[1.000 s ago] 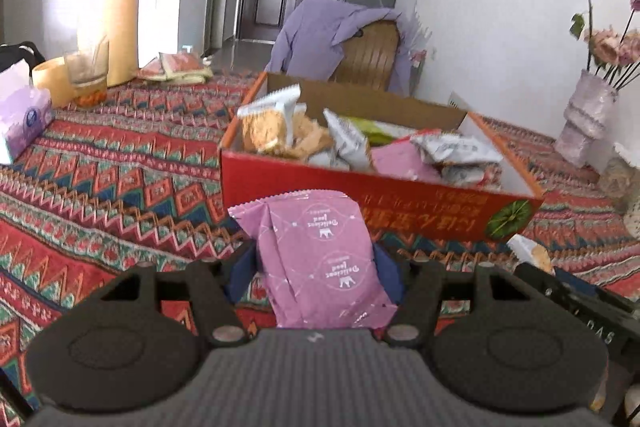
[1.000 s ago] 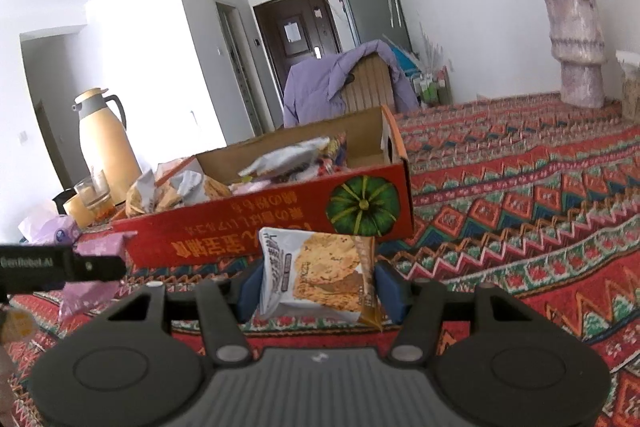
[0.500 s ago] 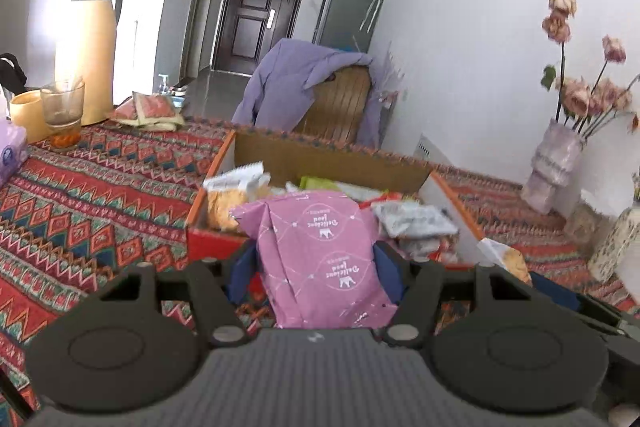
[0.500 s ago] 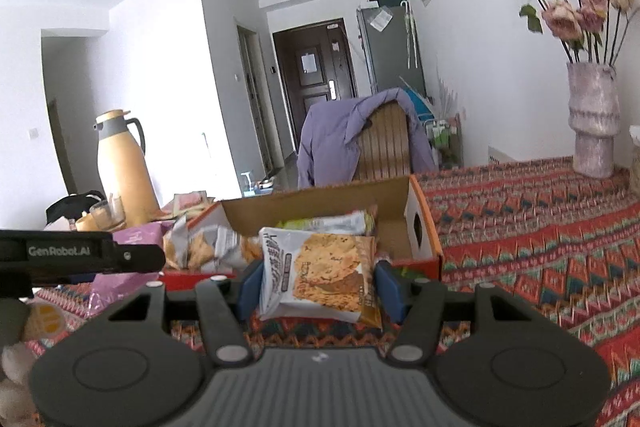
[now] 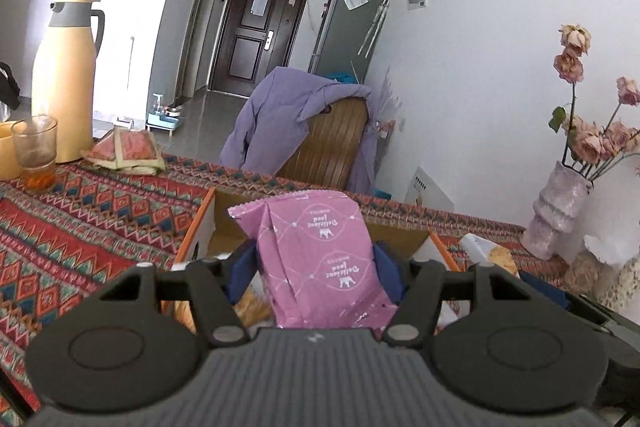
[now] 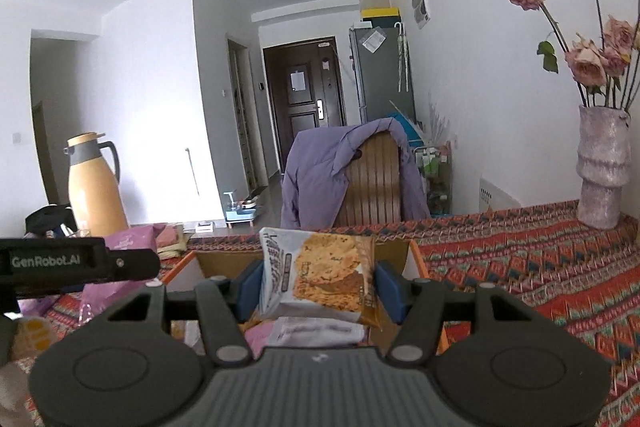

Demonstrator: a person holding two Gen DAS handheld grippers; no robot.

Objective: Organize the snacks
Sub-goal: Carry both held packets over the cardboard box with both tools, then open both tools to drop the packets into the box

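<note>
My left gripper is shut on a pink snack packet and holds it over the open cardboard snack box. My right gripper is shut on a cookie packet and holds it over the same box. Other packets lie in the box below it. The left gripper's body and its pink packet show at the left of the right wrist view. The box's front wall is hidden behind both grippers.
A patterned cloth covers the table. A yellow thermos, a glass and folded packets stand at the far left. A flower vase stands at the right. A chair with a purple jacket is behind the table.
Both grippers rose and moved forward with their packets, from in front of the box's red wall to above its open top. The view now looks out over the box.
</note>
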